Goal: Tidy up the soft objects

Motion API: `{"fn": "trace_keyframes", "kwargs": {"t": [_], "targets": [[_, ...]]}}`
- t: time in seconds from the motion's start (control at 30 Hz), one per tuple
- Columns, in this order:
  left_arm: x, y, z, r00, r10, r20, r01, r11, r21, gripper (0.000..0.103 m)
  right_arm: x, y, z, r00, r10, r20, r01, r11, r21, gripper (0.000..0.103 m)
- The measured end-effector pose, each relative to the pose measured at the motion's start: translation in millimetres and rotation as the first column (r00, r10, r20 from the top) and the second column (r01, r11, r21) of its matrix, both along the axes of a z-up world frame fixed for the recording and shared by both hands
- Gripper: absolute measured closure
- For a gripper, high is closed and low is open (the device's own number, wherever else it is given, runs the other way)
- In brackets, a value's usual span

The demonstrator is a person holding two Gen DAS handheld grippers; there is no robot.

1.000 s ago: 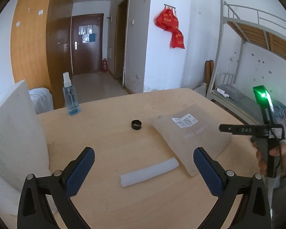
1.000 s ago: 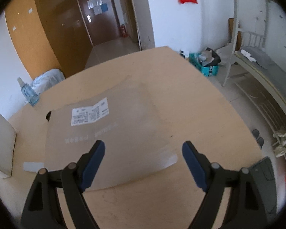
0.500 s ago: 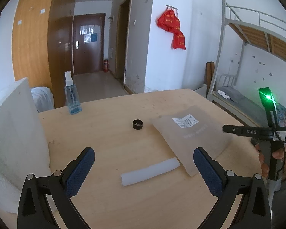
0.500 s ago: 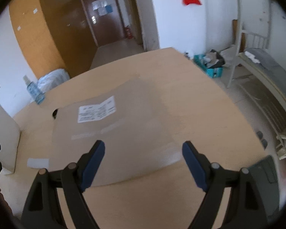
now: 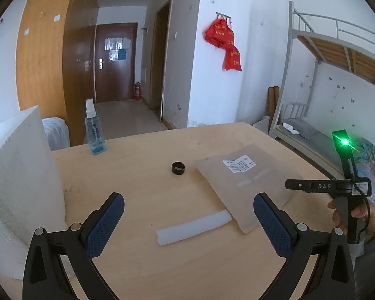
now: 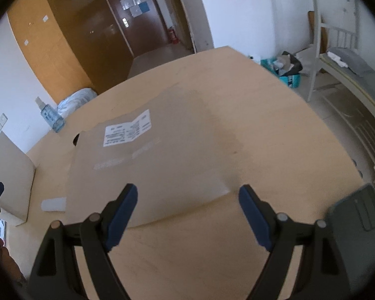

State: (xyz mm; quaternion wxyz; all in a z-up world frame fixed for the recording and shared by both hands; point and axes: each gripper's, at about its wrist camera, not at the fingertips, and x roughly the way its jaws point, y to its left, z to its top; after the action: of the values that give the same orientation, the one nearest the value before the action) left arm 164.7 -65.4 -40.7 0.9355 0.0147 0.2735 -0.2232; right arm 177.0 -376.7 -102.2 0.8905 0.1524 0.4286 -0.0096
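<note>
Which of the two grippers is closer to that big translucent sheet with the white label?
Right. The right gripper hangs open directly over the translucent sheet's near edge. The left gripper, also open, is off to its side, facing the white strip.

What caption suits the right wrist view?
Open right gripper poised over a translucent labelled plastic bag on a wooden table.

The right gripper [image 6: 187, 201] is held wide open above a wooden table [image 6: 275, 155], and nothing is held between its blue pads [image 6: 122, 212]. A see-through plastic bag [image 6: 162, 165] with a white label [image 6: 127, 131] is spread flat under it. A white foam strip [image 6: 53, 204] is seen beside the bag. A spray bottle [image 6: 50, 116] is stood at the far edge.
</note>
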Motion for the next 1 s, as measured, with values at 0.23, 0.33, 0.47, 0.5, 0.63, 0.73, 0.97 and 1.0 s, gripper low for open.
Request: {"fn": "trace_keyframes", "kwargs": {"t": [0.23, 0.33, 0.47, 0.5, 0.63, 0.73, 0.97, 1.0], "targets": [[0, -2, -2, 1.000, 0.005, -0.008, -0.005, 1.000, 0.000, 0.000, -5, -5, 5, 0.998, 0.009, 0.058, -0.013, 0.998, 0.064, 0.017], [0, -3, -4, 1.000, 0.008, -0.013, -0.008, 1.000, 0.001, 0.000, 0, -11, 3, 0.999, -0.006, 0.050, 0.002, 0.996, 0.084, 0.017], [-3, -5, -3, 1.000, 0.009, -0.005, -0.009, 1.000, 0.003, 0.000, -2, -10, 10, 0.997, -0.036, 0.061, 0.038, 0.999, -0.030, 0.017], [-3, -5, -4, 1.000, 0.010, -0.007, -0.010, 1.000, 0.004, 0.000, -1, -11, 12, 0.997, -0.043, 0.064, 0.047, 0.998, -0.050, 0.017], [-4, -4, -5, 1.000, 0.009, -0.009, -0.009, 1.000, 0.007, 0.000, 13, -12, 10, 0.999, -0.040, 0.023, 0.043, 0.992, -0.121, 0.017], [-3, -4, -5, 1.000, 0.009, -0.010, -0.009, 1.000, -0.001, 0.000, 19, -18, 7, 0.999, -0.043, 0.017, 0.045, 0.991, -0.129, 0.017], [-1, -4, -7, 1.000, 0.010, -0.020, -0.010, 1.000, -0.002, 0.000, 29, -19, -1, 1.000, 0.013, 0.012, -0.013, 0.999, -0.031, 0.017], [-1, -4, -7, 1.000, 0.012, -0.022, -0.012, 1.000, -0.005, 0.000, 29, -17, -1, 1.000, 0.021, 0.015, -0.021, 0.999, -0.027, 0.017]]}}
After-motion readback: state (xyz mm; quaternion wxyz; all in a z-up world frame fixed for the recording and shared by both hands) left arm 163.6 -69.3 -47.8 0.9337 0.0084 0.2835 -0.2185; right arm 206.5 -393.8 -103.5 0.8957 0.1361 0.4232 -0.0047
